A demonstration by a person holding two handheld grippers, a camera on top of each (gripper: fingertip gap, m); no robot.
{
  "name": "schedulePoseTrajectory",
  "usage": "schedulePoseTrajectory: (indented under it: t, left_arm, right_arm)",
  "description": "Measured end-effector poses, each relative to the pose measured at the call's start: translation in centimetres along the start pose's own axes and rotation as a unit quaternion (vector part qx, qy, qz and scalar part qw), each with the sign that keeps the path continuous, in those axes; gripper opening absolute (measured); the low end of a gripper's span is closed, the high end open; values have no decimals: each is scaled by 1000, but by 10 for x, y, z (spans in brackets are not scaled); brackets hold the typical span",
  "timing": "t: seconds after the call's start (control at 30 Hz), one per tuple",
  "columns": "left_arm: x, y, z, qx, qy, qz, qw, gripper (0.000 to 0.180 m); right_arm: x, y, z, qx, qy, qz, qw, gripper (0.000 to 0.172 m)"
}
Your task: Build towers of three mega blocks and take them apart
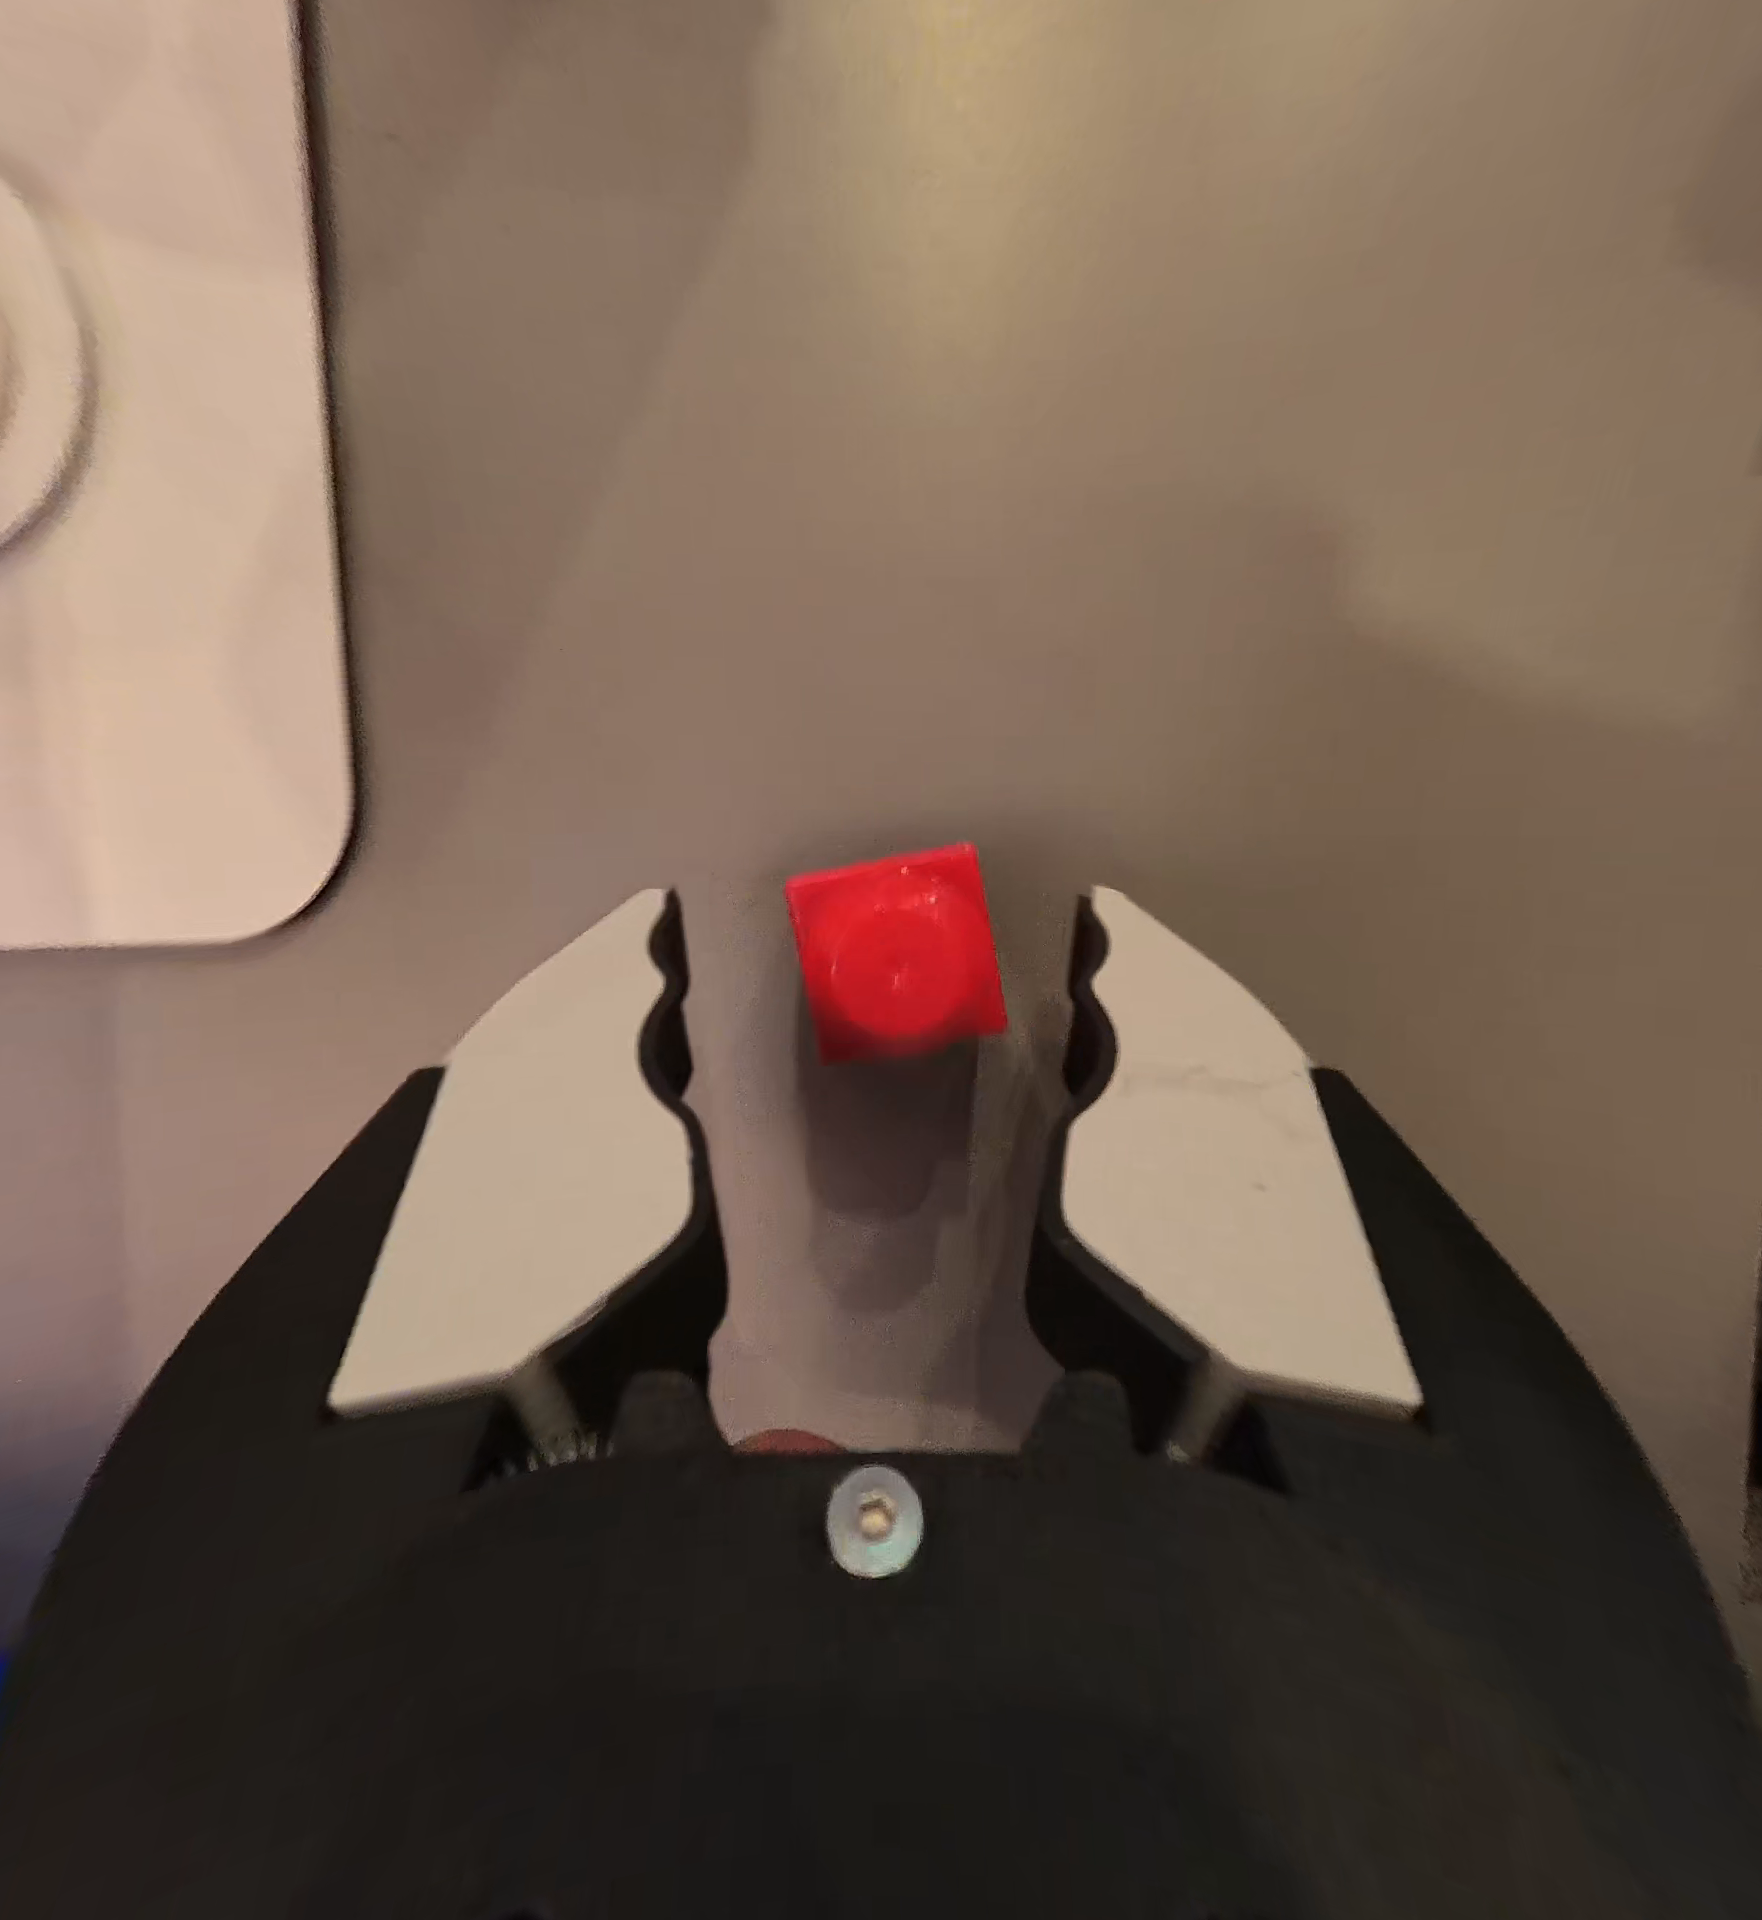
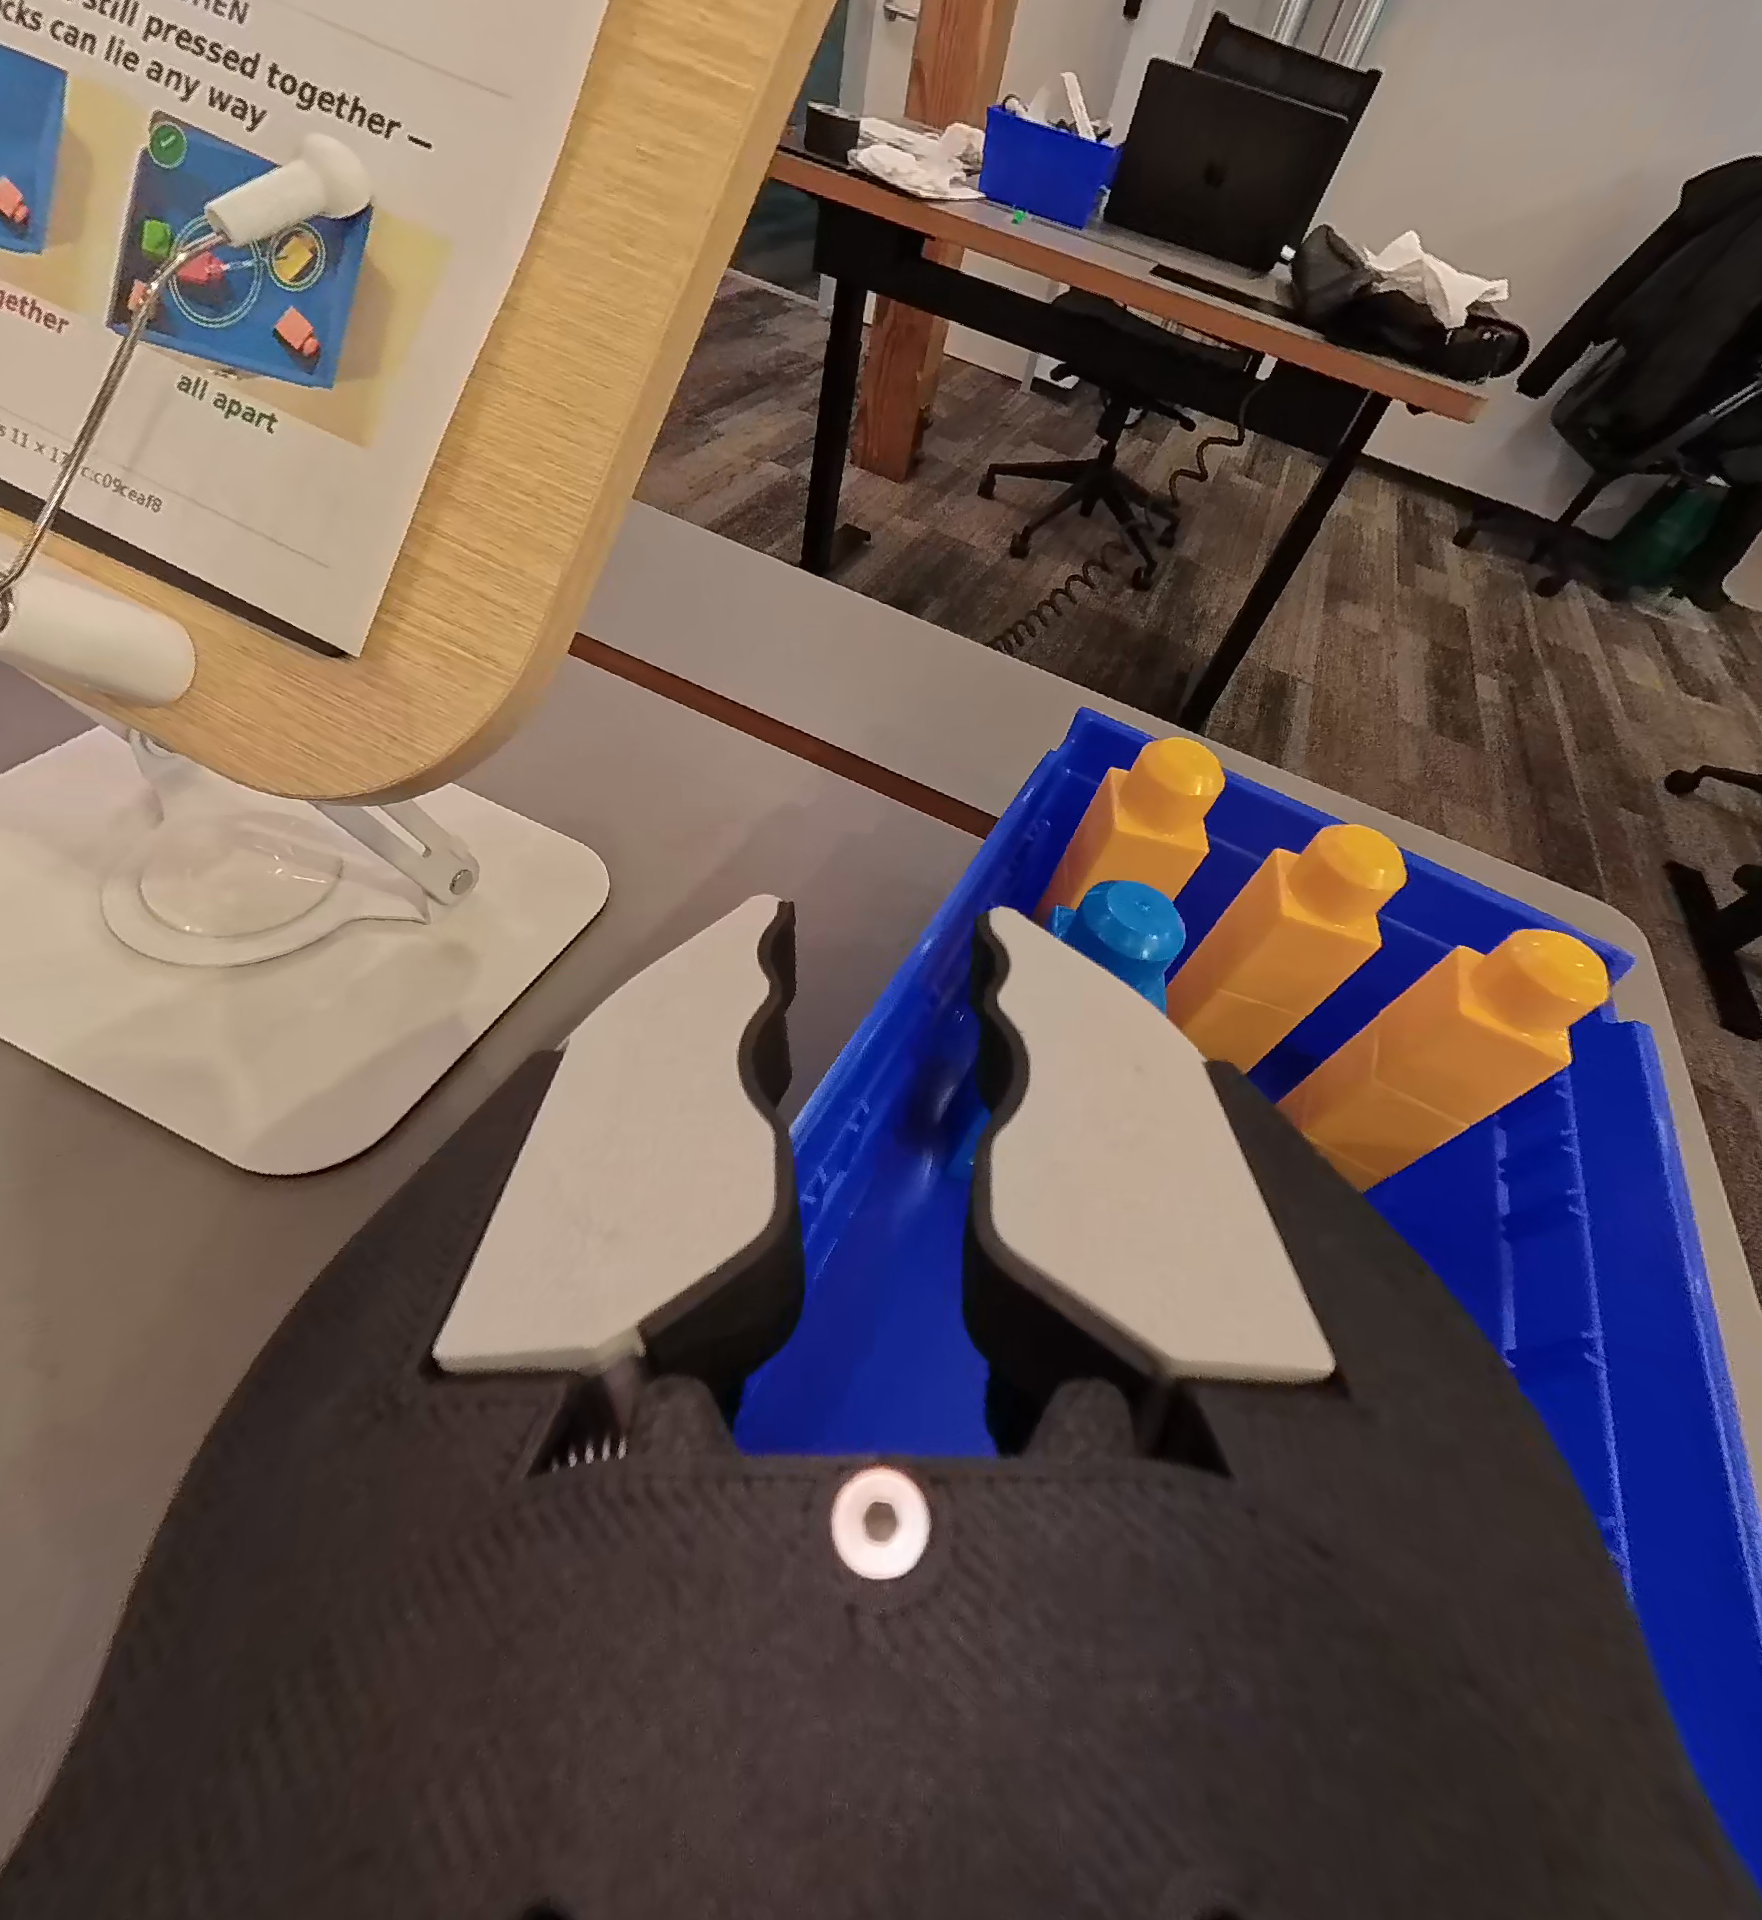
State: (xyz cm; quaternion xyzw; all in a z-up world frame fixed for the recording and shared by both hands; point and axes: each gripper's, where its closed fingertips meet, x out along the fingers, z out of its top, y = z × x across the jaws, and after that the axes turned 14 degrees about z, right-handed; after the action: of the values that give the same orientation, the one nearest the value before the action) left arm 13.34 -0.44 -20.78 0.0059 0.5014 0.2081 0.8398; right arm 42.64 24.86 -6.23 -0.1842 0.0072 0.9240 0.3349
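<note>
The left gripper (image 1: pixel 882 956) gapes wide around the light, stiff, slick-looking red block (image 1: pixel 898 956), untouched on the surface (image 1: pixel 1064 468); best pinched across its flat sides.

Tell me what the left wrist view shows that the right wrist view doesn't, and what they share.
Only the left: a red block on the grey table, standing free between the open left gripper fingers.
Only the right: a blue bin holding orange towers and a blue block, a wooden instruction board, and the office behind.
Both: the grey table and the white stand base.
</note>
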Motion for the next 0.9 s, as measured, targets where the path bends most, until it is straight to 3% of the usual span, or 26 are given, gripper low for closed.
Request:
schedulePoseTrajectory:
  t: [0.1, 0.17, 0.23, 0.33, 0.43, 0.63, 0.77, 0.9]
  left_arm:
    - [-38, 26, -6, -14, -26, 56, 998, 75]
    - [-73, 66, -22, -38, -25, 119, 992, 74]
    - [-105, 119, -51, -59, -6, 195, 979, 72]
    - [-137, 207, -117, -102, 60, 306, 945, 75]
    - [-134, 257, -172, -196, 104, 301, 927, 79]
    - [-103, 300, -247, -229, 237, 295, 897, 76]
    - [-96, 316, -265, -194, 308, 327, 872, 76]
    - [-81, 315, -274, -188, 350, 298, 868, 77]
  right_arm:
    - [-2, -2, 0, 3, -3, -2, 1000, 32]
    - [-2, -3, 0, 5, -4, -1, 1000, 32]
    - [-2, -3, 0, 5, -5, 0, 1000, 32]
    - [-2, -2, 1, 2, -5, 0, 1000, 32]
    - [-1, -1, 0, 1, -3, 1, 1000, 32]
    - [2, -2, -3, -2, 5, 1, 1000, 31]
    - [3, -3, -5, -4, 10, 2, 1000, 31]
    - [3, -4, -5, -5, 12, 1, 1000, 31]
